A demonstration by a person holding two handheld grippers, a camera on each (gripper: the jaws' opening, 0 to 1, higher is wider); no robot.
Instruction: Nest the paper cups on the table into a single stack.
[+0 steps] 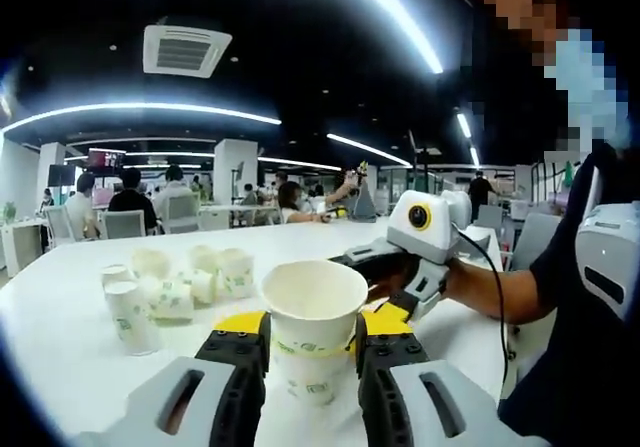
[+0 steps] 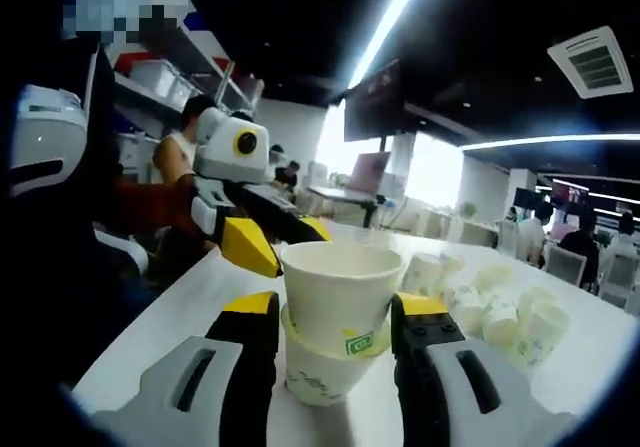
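Two nested white paper cups with green logos [image 2: 335, 332] stand upright over the white tabletop [image 2: 180, 312]; the right gripper [image 2: 333, 342] has its black fingers clamped on their sides; the left gripper [image 1: 312, 352] likewise squeezes the pair; beyond them, loose white paper cups [image 2: 500, 312] cluster on the tabletop.
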